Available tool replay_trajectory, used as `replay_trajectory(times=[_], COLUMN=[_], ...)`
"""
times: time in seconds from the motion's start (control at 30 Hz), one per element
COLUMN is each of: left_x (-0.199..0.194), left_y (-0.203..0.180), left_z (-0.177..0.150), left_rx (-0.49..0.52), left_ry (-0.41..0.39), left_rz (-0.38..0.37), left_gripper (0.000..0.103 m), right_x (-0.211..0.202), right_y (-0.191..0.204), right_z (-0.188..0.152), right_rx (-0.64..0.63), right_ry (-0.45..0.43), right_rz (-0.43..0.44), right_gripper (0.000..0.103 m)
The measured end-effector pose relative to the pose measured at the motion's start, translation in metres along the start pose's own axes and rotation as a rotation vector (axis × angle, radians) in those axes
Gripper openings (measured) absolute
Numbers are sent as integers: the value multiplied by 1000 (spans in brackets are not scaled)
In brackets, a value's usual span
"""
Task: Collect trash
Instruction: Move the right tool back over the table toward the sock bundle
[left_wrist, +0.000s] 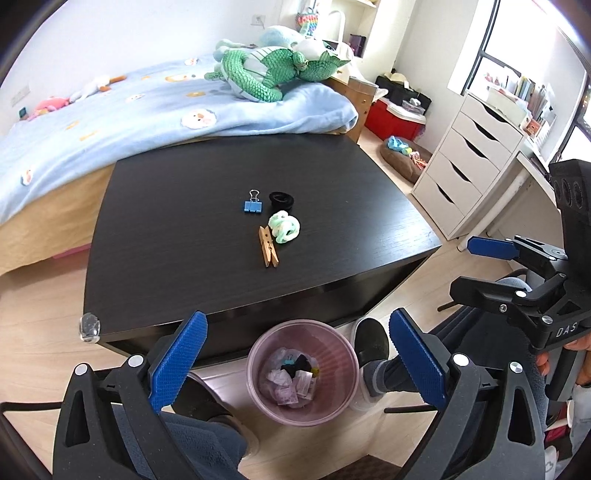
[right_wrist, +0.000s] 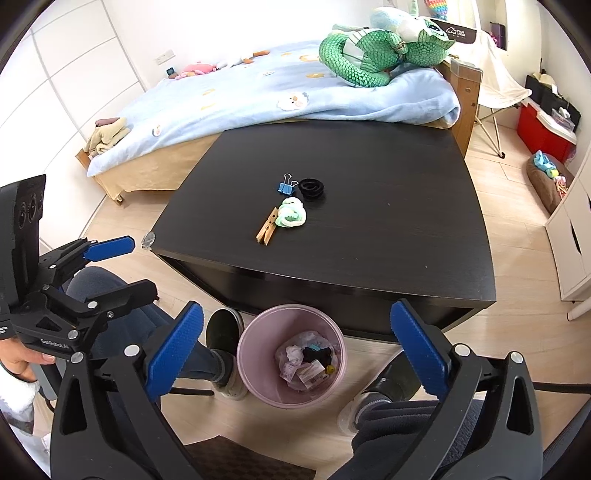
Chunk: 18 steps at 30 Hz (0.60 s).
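Observation:
A pink trash bin (left_wrist: 303, 373) stands on the floor in front of the dark table (left_wrist: 184, 221); it holds crumpled paper, wrappers and a black item. It also shows in the right wrist view (right_wrist: 291, 356). On the table (right_wrist: 388, 221) lie a blue binder clip (left_wrist: 252, 205) (right_wrist: 286, 187), a black hair tie (left_wrist: 281, 199) (right_wrist: 311, 187), a mint-green scrunchie (left_wrist: 283, 226) (right_wrist: 292, 216) and a wooden clothespin (left_wrist: 268, 246) (right_wrist: 268, 231). My left gripper (left_wrist: 299, 365) is open and empty above the bin. My right gripper (right_wrist: 295, 356) is open and empty above the bin.
A bed with a blue blanket (left_wrist: 110, 114) and a green plush toy (left_wrist: 266, 70) stands behind the table. A white drawer unit (left_wrist: 469, 162) and a red box (left_wrist: 391, 118) are to the right. The person's feet (right_wrist: 225, 347) flank the bin.

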<state>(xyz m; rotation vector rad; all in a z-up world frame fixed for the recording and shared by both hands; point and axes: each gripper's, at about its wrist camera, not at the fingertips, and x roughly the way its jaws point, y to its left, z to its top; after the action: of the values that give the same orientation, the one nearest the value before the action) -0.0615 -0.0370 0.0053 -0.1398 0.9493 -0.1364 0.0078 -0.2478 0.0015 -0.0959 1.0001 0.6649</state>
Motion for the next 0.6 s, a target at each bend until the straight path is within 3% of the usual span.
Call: replay_trajectory(times=[0.23, 0.6], left_x=[2, 4], left_y=[8, 30], left_z=[6, 22], left_rx=[-7, -34], left_ry=[-8, -30], left_rz=[27, 61], left_gripper=[95, 95], right_x=[9, 35], right_y=[4, 6], right_z=[9, 52], right_rx=[-28, -56], right_ry=[5, 28], right_rz=[1, 19], right_gripper=[99, 99])
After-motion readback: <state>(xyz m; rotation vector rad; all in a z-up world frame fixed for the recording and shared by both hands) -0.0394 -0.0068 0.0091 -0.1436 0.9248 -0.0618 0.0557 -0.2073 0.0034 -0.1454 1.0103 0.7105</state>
